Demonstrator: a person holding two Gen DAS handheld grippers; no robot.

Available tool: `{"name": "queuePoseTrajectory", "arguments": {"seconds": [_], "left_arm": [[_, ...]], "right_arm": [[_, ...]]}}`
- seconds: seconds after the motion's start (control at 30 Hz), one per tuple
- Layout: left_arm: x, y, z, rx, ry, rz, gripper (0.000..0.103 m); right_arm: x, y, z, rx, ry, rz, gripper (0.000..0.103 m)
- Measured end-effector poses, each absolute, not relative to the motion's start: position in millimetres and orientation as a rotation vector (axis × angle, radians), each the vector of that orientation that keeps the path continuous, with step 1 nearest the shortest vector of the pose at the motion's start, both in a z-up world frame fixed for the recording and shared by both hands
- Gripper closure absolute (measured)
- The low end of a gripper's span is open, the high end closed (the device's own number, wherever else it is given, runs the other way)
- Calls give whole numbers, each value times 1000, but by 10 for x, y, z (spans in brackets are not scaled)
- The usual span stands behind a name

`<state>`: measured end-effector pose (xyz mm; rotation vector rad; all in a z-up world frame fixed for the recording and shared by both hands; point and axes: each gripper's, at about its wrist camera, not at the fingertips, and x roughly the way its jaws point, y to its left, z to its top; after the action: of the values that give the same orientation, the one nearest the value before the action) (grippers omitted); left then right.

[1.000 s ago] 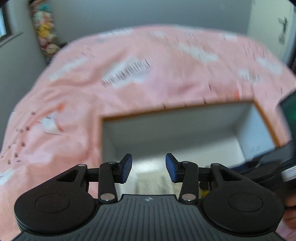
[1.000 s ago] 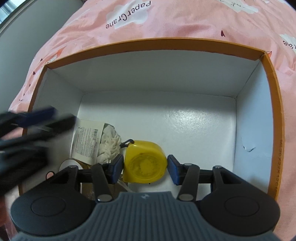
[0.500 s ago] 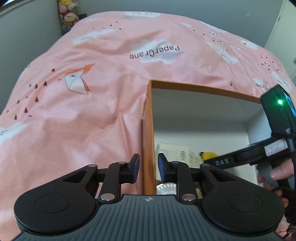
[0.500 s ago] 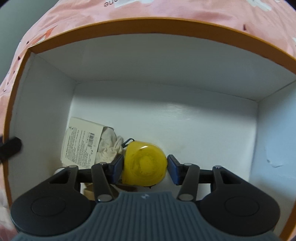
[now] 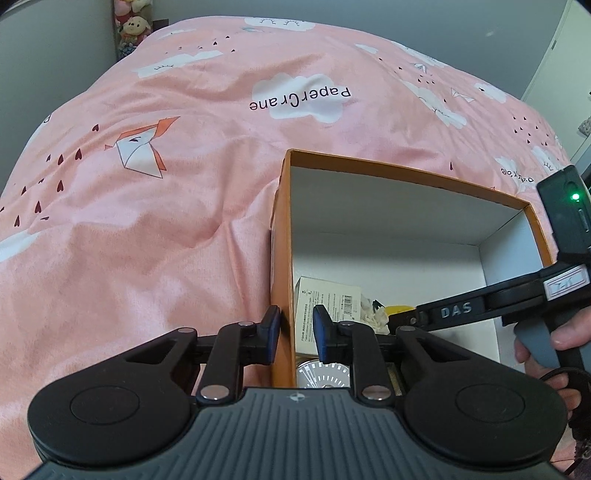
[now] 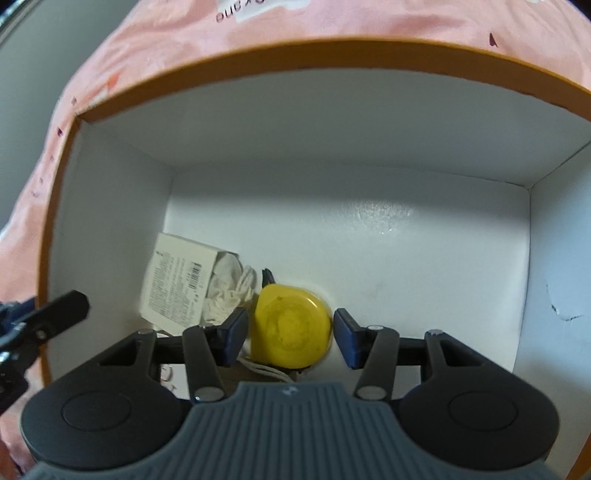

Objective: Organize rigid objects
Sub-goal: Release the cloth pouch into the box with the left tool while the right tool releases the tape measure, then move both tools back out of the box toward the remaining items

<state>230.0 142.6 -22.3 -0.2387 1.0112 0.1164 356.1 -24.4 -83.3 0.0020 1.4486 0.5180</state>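
Observation:
An orange box with a white inside [image 5: 406, 206] [image 6: 332, 122] lies on the pink bed. My left gripper [image 5: 295, 328] straddles the box's left wall [image 5: 282, 258], one finger on each side, jaws narrow but a gap still shows around the wall. My right gripper [image 6: 290, 330] is down inside the box, its fingers on either side of a yellow round-cornered object [image 6: 290, 326] [image 5: 400, 309]; the left pad looks to touch it, a small gap shows at the right pad. A white labelled packet [image 6: 177, 280] [image 5: 328, 299] and a white cloth [image 6: 231, 284] lie beside it.
A pink bedspread with cloud prints [image 5: 166, 177] surrounds the box. A round white dial object [image 5: 323, 374] lies in the box's near left corner. Stuffed toys [image 5: 129, 26] stand by the far wall. The box's right half [image 6: 424, 251] has bare floor.
My left gripper swung left from over the box onto its left wall and narrowed its jaws. My right gripper sank deeper into the box with the yellow object between its fingers.

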Motion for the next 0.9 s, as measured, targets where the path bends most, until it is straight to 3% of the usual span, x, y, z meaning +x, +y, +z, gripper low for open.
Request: {"name": "queuePoseTrajectory", "arguments": {"seconds": [0.03, 0.17, 0.57, 0.9], "left_arm": [[2303, 1426, -223, -239, 1012, 117, 78], [2309, 1428, -225, -247, 1011, 118, 78], [2252, 1426, -172, -250, 988, 131, 78], [1781, 1227, 309, -232, 841, 53, 78]], "right_arm": [[3567, -271, -824, 15, 1449, 519, 51], [3587, -328, -850, 55, 1475, 497, 78], [3512, -230, -809, 17, 1416, 516, 78], [3054, -469, -119, -37, 1205, 579, 75]]}}
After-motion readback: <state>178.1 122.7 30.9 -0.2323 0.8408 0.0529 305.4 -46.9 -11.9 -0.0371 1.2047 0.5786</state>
